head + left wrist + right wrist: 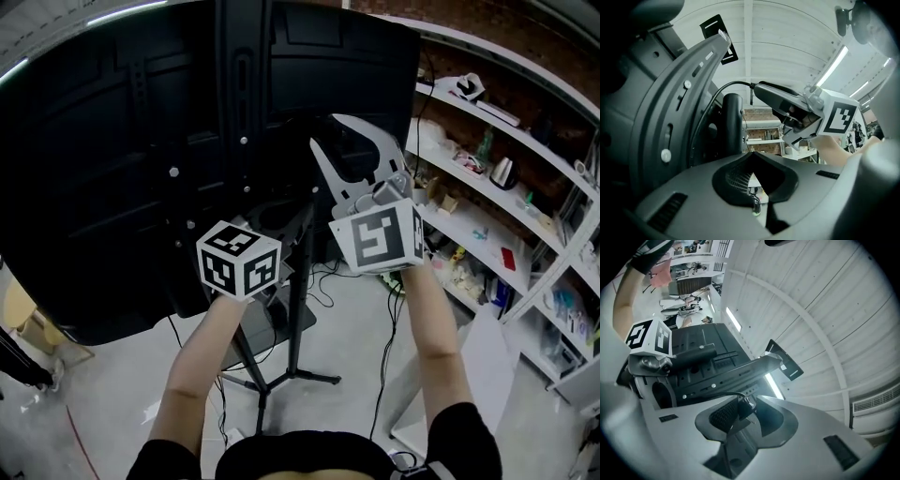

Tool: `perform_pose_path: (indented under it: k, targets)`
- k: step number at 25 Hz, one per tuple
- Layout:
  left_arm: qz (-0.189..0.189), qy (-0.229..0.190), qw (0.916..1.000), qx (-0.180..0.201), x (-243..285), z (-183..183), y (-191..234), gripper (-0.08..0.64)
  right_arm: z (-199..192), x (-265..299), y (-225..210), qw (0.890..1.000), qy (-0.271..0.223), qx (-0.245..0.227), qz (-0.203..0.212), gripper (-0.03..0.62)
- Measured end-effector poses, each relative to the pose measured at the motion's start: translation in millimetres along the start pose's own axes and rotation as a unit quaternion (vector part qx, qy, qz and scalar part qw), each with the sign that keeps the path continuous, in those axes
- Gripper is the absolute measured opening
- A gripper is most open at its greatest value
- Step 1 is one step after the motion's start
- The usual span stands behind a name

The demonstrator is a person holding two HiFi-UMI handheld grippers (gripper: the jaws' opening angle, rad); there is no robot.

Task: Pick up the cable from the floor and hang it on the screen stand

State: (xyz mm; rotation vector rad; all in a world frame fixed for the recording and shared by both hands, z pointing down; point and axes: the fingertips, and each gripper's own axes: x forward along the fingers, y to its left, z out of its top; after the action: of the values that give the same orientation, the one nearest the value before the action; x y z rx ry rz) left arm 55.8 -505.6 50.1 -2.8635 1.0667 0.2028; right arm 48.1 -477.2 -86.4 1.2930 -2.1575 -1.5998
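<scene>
Two grippers are up at the back of the single black screen (112, 187), close to the one screen stand (298, 300). The right gripper (758, 89) clamps the one cable (726, 85) near its plug, off the floor, and it arcs past the stand's bracket. The left gripper (751, 173) has its jaws nearly together, pinching a glossy bit, seemingly the same cable.

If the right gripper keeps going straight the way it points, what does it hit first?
Probably the mounting rail on the back of the screen, just beyond the right gripper; depth is unclear.
</scene>
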Motion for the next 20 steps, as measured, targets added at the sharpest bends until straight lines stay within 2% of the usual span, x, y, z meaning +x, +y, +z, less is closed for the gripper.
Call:
perform_pose_path:
  k: [6, 11, 20]
  targets:
    - [0.01, -0.014, 0.9993, 0.032, 15, 57, 11, 0.008, 7, 30, -38, 1.0, -0.026, -0.005, 0.0, 0.138]
    - [0.016, -0.032, 0.9978, 0.056, 21, 98, 15, 0.008, -6, 47, -64, 1.0, -0.017, 0.005, -0.007, 0.138]
    - [0.03, -0.045, 0.9969, 0.057, 19, 107, 20, 0.008, -65, 51, -79, 0.999, 0.035, 0.036, -0.013, 0.138]
